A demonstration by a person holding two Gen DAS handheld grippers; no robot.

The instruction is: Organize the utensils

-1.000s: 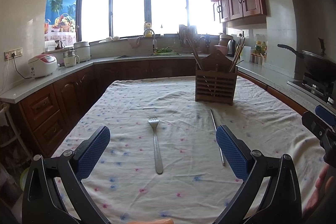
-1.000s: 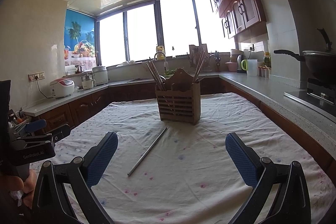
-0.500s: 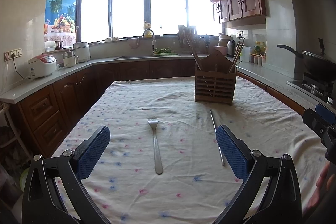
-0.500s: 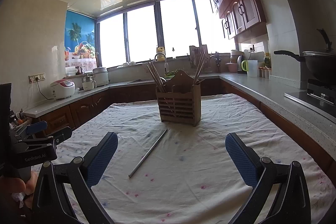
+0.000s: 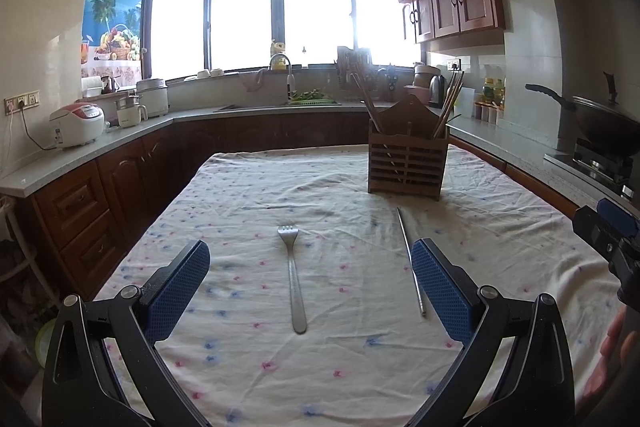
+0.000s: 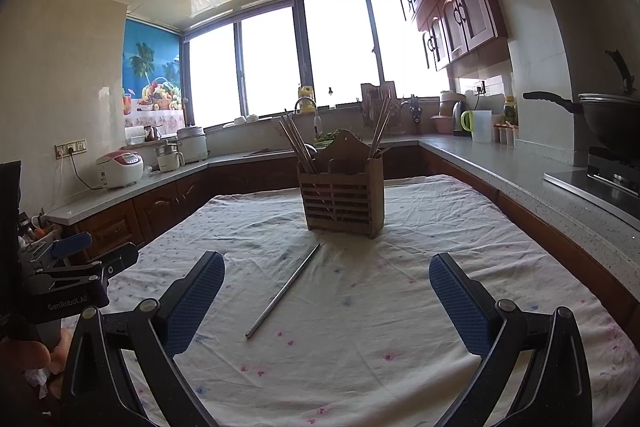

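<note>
Fork (image 5: 293, 275) and metal stick (image 5: 410, 259) lie flat; both hand-held grippers wide open, empty.
Thin, stiff, probably slippery steel: pinch each mid-handle.

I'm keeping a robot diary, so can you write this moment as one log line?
left gripper: open, above fork | right gripper: open, empty | metal chopstick: on tablecloth | wooden holder: upright

Both wrist cameras look low across the table (image 5: 500, 227) toward the far windows (image 6: 272, 67). Both views share the wooden holder (image 5: 406, 163) and metal rod (image 6: 284, 291).
</note>
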